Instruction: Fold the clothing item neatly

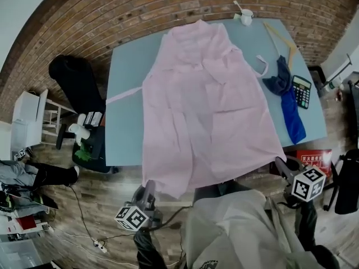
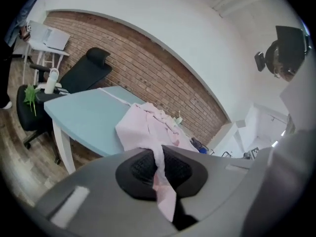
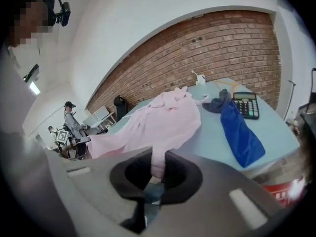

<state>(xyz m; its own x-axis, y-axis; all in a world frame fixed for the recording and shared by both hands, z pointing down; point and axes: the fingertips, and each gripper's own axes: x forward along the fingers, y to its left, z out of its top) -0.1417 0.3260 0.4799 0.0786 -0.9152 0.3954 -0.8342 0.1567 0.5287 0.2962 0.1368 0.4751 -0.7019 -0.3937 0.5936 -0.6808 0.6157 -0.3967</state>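
Note:
A pale pink garment (image 1: 207, 105) lies spread lengthwise on the light blue table (image 1: 126, 128), and its near hem hangs over the front edge. My left gripper (image 1: 148, 188) is below the hem's left corner and is shut on a fold of the pink cloth (image 2: 159, 167). My right gripper (image 1: 279, 162) is at the hem's right corner, shut on the pink cloth (image 3: 157, 159) as well. In both gripper views the fabric runs from between the jaws up onto the table. A thin white tie (image 1: 124, 94) trails from the garment's left side.
A blue cloth (image 1: 291, 114) and a calculator (image 1: 302, 90) lie on the table's right part, and a white cup (image 1: 245, 18) stands at the far edge. A black chair (image 1: 76, 80) stands left of the table. A person (image 3: 73, 120) stands in the background.

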